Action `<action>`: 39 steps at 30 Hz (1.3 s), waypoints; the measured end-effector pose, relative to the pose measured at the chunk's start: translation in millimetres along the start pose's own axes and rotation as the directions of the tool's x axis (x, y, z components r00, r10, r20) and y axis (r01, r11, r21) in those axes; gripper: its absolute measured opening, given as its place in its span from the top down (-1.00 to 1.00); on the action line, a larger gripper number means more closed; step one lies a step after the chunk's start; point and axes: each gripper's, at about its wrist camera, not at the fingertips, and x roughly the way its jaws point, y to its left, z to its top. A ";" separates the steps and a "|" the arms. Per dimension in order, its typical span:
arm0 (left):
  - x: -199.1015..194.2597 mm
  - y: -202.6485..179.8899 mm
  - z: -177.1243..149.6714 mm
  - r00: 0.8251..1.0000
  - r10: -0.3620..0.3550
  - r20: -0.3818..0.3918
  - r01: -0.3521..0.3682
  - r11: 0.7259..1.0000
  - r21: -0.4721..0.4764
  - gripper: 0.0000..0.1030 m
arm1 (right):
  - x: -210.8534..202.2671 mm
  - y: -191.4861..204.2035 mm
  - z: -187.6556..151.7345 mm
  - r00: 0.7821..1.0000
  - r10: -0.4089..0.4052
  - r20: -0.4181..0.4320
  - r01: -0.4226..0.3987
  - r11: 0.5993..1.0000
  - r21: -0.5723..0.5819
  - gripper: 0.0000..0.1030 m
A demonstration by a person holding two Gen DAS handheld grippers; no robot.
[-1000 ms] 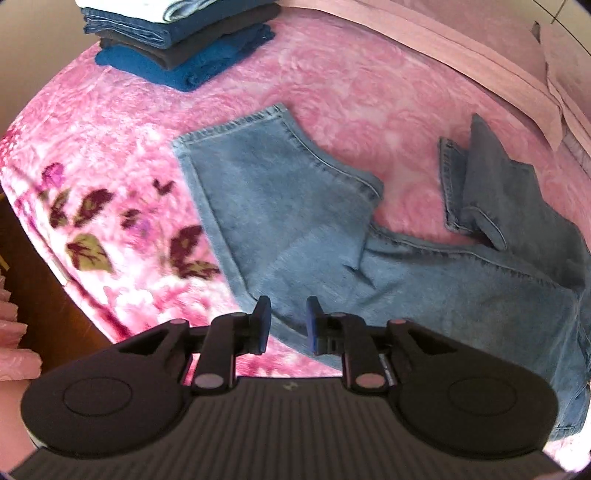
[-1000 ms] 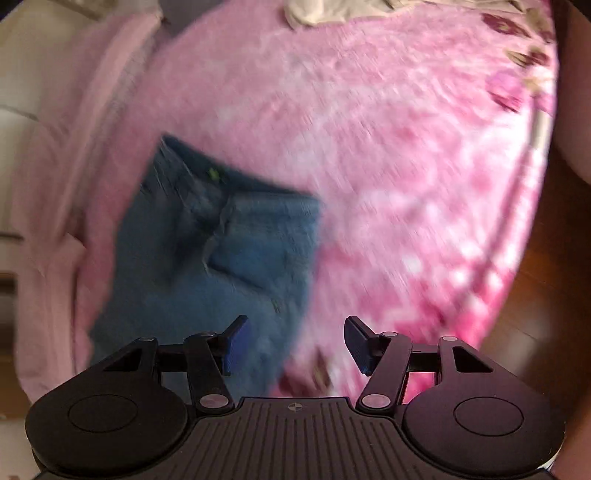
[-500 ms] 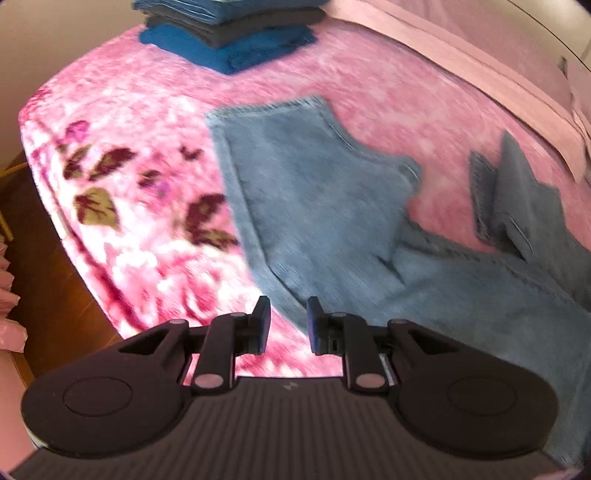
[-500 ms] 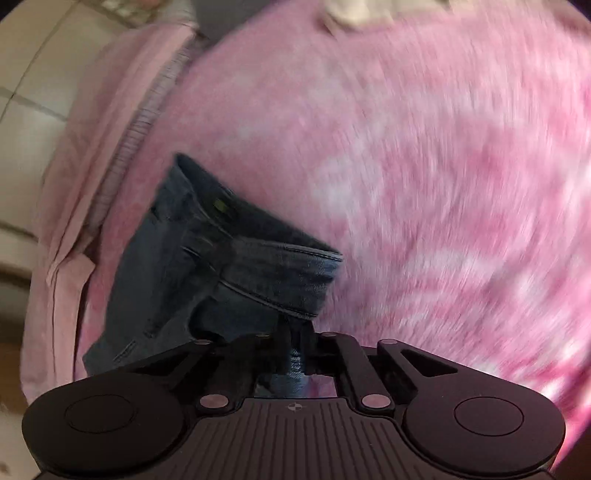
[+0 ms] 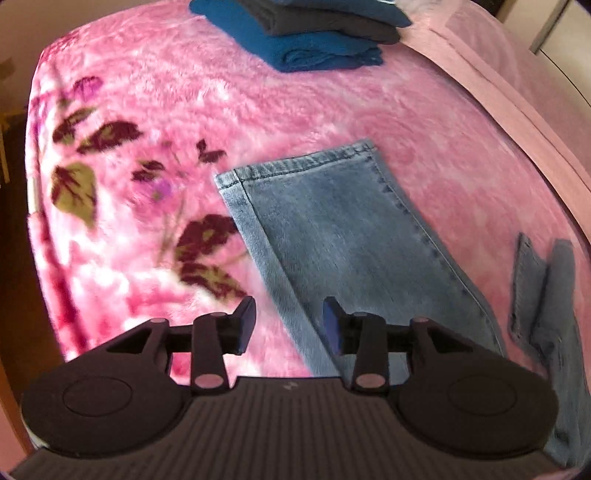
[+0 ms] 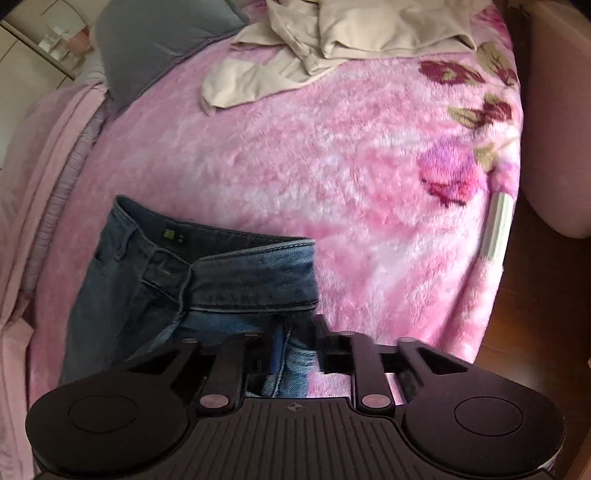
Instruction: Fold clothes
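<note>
A pair of blue jeans (image 5: 332, 236) lies spread on a bed under a pink floral blanket (image 5: 147, 122); one leg runs flat toward its stitched hem (image 5: 295, 162), and the waist end (image 6: 236, 269) sits at the other side of the bed. Denim of this kind is probably fairly heavy, soft yet firm at the seams, and not slippery on plush pile; the hem corners and the thick waistband look like the surest places to take hold. The right hand-held gripper (image 6: 291, 354) has its fingers drawn close onto denim just below the waistband, which stands lifted and doubled over. The left hand-held gripper (image 5: 289, 325) hangs over the leg's near edge, its jaws parted and holding nothing. A second strip of denim (image 5: 543, 295), likely the other leg, lies crumpled at the right of the left wrist view, partly cut off by the frame. The middle of the garment is hidden behind both gripper bodies, so how many layers the right one pinches cannot be made out. Farther off, a stack of folded dark clothes (image 5: 314, 33) rests near the bed's far edge, and a loose cream garment (image 6: 332, 44) lies unfolded beyond the waist, beside a grey pillow (image 6: 155, 40).
</note>
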 end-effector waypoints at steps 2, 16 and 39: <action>12.8 -3.3 1.6 1.000 0.001 -0.003 -0.001 1.000 0.001 0.41 | 2.8 1.8 0.6 1.000 -0.009 -0.006 0.009 1.000 -0.013 0.52; -17.7 53.5 -6.7 0.983 0.184 -0.014 -0.183 0.981 0.058 0.64 | -15.0 12.6 -10.1 0.987 -0.149 -0.052 0.139 0.977 -0.164 -0.30; 81.6 -220.4 -11.2 0.911 -0.331 -0.247 0.394 0.875 0.282 0.20 | 9.7 137.5 -16.9 0.987 -0.131 0.091 0.149 0.963 -0.227 -0.31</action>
